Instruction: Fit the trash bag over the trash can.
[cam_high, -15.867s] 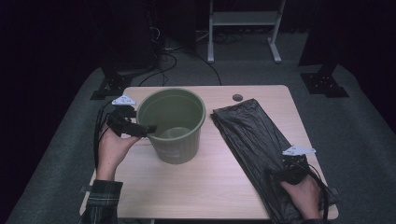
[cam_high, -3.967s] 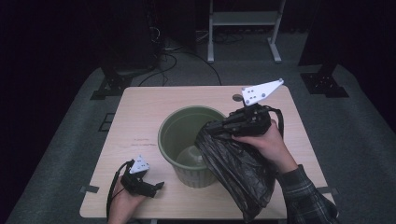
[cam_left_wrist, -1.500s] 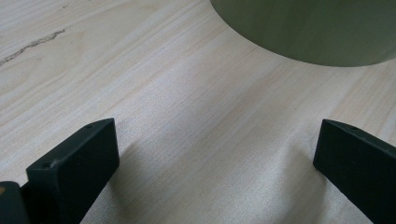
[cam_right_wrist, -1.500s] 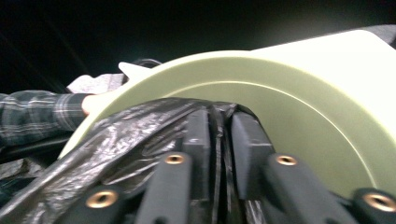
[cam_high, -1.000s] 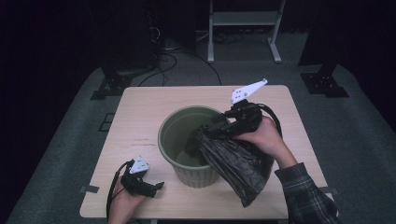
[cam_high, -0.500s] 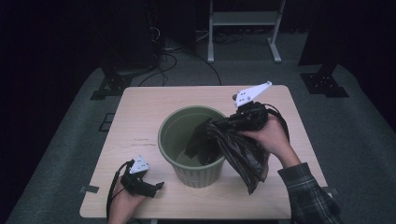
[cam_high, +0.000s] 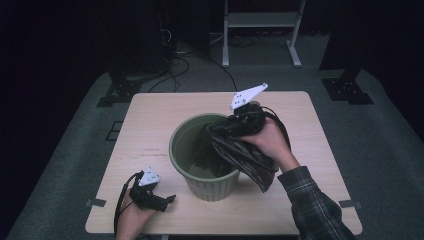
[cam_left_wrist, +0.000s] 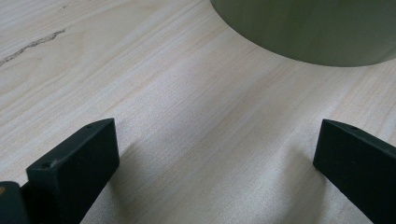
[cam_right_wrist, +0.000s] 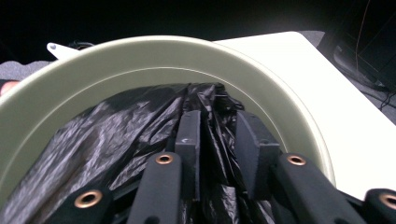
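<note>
An olive-green bin (cam_high: 210, 186) stands mid-table. A crumpled black plastic bag (cam_high: 246, 156) hangs partly inside it and partly down over its right rim. My right gripper (cam_high: 214, 131) reaches over that rim from the right, and in the right gripper view it (cam_right_wrist: 217, 126) pinches a fold of the bag (cam_right_wrist: 116, 130) above the bin's mouth (cam_right_wrist: 140, 49). Its jaws have just been opening a little, with bag plastic still between them. My left gripper (cam_high: 167, 200) lies on the table at the front left, open (cam_left_wrist: 217, 158) and holding nothing, a short way from the bin's wall (cam_left_wrist: 303, 28).
The light wooden table (cam_high: 150, 120) has bare room on the left and behind the bin. Dark carpet surrounds it, with black stand feet (cam_high: 120, 92) and cables (cam_high: 200, 55) beyond the far edge. A white rack (cam_high: 260, 20) stands behind.
My right hand has carried the bag leftward over the bin, so more of it now lies inside the mouth and less hangs outside. The left gripper has kept still.
</note>
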